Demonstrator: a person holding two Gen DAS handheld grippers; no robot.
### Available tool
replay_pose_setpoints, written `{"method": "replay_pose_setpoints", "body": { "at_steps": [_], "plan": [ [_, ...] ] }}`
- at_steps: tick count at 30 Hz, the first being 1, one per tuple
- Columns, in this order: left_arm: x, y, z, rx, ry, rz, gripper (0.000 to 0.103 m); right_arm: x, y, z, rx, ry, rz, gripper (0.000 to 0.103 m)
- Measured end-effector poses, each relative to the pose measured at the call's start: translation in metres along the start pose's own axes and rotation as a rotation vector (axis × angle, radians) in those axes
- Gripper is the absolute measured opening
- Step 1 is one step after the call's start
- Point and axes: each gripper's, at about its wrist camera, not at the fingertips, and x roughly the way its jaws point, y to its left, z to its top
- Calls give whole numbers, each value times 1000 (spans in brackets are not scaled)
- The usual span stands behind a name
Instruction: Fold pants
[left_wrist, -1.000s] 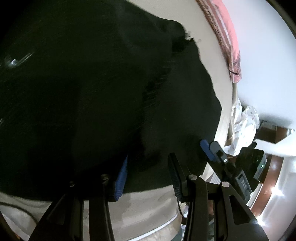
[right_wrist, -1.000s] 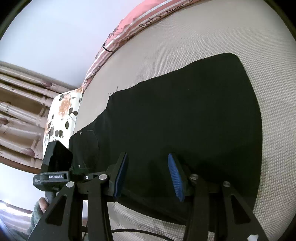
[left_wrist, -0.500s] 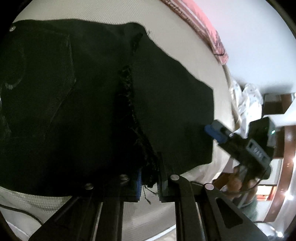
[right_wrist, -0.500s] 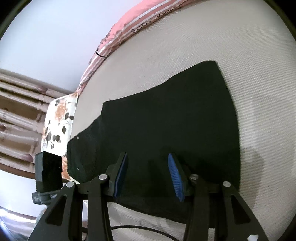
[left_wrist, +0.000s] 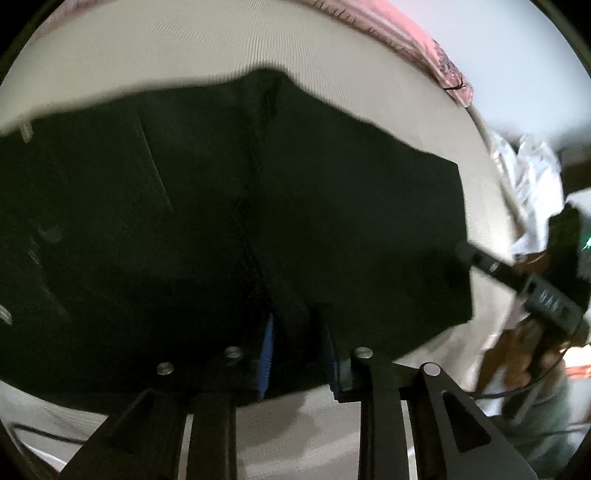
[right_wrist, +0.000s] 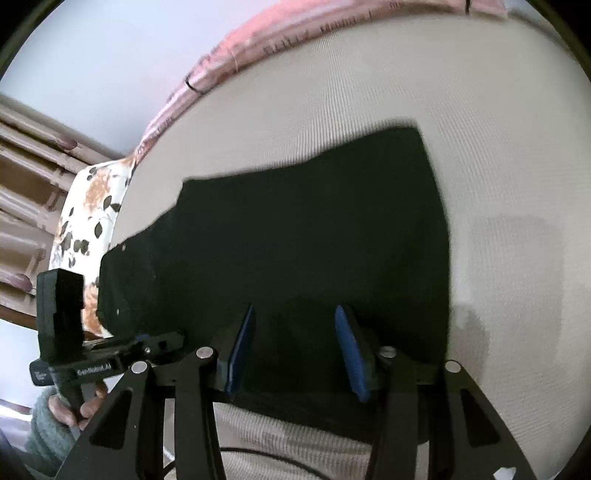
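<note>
Black pants (left_wrist: 332, 221) lie spread on a beige mattress (left_wrist: 184, 44), folded so one layer overlaps another along a seam down the middle. My left gripper (left_wrist: 297, 354) sits at the near edge of the pants, its jaws part open with a ridge of black cloth between them. My right gripper (right_wrist: 293, 350) is open over the near edge of the pants (right_wrist: 314, 229), with nothing between its fingers. The right gripper also shows in the left wrist view (left_wrist: 532, 284) at the pants' right edge, and the left gripper in the right wrist view (right_wrist: 110, 354) at the left.
A pink striped blanket (right_wrist: 295, 37) runs along the mattress's far edge. A floral pillow (right_wrist: 88, 221) lies at the left end. White patterned cloth (left_wrist: 528, 184) lies beyond the mattress's right end. A thin cable (right_wrist: 258, 450) runs along the near edge.
My left gripper shut on a fold of the pants half a second ago and has since loosened. Both grippers drew back, so more mattress shows around the pants. The right gripper stayed open.
</note>
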Motion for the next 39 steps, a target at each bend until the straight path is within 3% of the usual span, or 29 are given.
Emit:
{"method": "replay_pose_setpoints", "body": {
  "at_steps": [4, 10, 15, 19, 25, 30, 35, 39],
  "plan": [
    [-14, -12, 12, 66, -144, 146, 32, -9, 7, 24, -88, -97, -128, 44],
    [-8, -44, 32, 205, -296, 190, 36, 4, 9, 51, -168, -117, -254, 42],
    [24, -51, 64, 217, -245, 144, 36, 16, 5, 66, -180, -101, -312, 39],
    [44, -49, 81, 188, -229, 155, 36, 27, 0, 71, -175, -78, -318, 37],
    [50, -55, 81, 261, -244, 205, 37, 31, -2, 74, -170, -78, -316, 38],
    [43, -55, 60, 288, -197, 199, 49, 22, 2, 61, -166, -67, -294, 38],
    [33, -49, 20, 318, -179, 255, 55, 13, 0, 25, -149, -18, -272, 39],
    [27, -34, -4, 284, -164, 241, 57, 2, 4, -8, -153, 15, -258, 39]
  ]
}}
